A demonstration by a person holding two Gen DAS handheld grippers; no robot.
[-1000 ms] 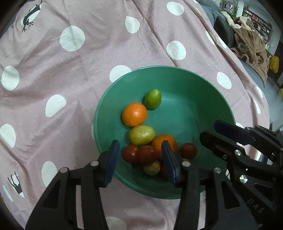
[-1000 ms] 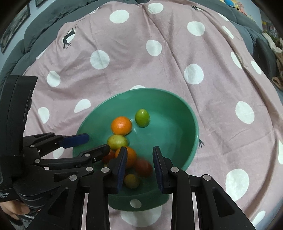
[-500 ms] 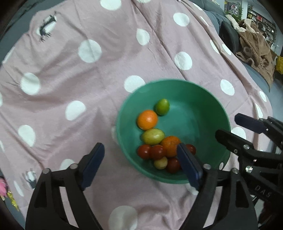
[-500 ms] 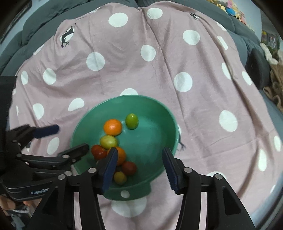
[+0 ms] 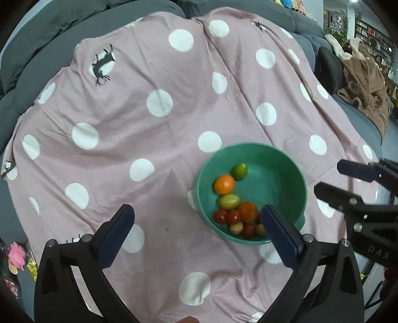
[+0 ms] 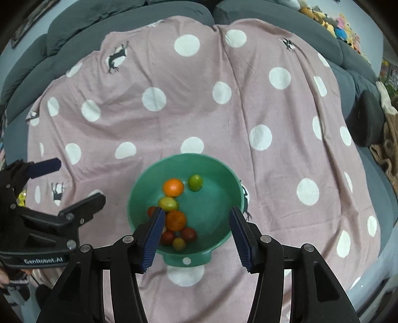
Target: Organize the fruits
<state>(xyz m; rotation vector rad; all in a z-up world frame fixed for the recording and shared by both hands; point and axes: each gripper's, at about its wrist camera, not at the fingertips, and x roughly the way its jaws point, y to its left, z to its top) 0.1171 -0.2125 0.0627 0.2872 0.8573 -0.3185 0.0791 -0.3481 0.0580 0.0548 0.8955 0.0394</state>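
Note:
A green bowl [image 5: 278, 183] sits on a pink polka-dot cloth [image 5: 154, 139]. It holds two oranges [image 5: 224, 184], a green lime [image 5: 240, 171], a yellow-green fruit [image 5: 229, 201] and several small red and yellow tomatoes [image 5: 226, 216]. My left gripper [image 5: 196, 211] hangs above the bowl's left rim, its jaws opening wide with nothing between them. In the right wrist view my right gripper [image 6: 197, 213] hovers over the bowl [image 6: 219, 198], open and empty, with the fruit [image 6: 175, 220] below its left finger. Each gripper shows at the edge of the other's view.
The cloth covers a grey sofa [image 6: 129, 15]. A brown garment [image 5: 360, 82] lies at the far right, plush toys [image 6: 335, 22] sit at the top right, and a pink toy [image 5: 17, 256] lies low on the left. Bare cloth spreads left of and behind the bowl.
Both grippers have risen away from the bowl and opened; the left one opened much wider. The bowl now looks smaller, and the fruit in it has not moved.

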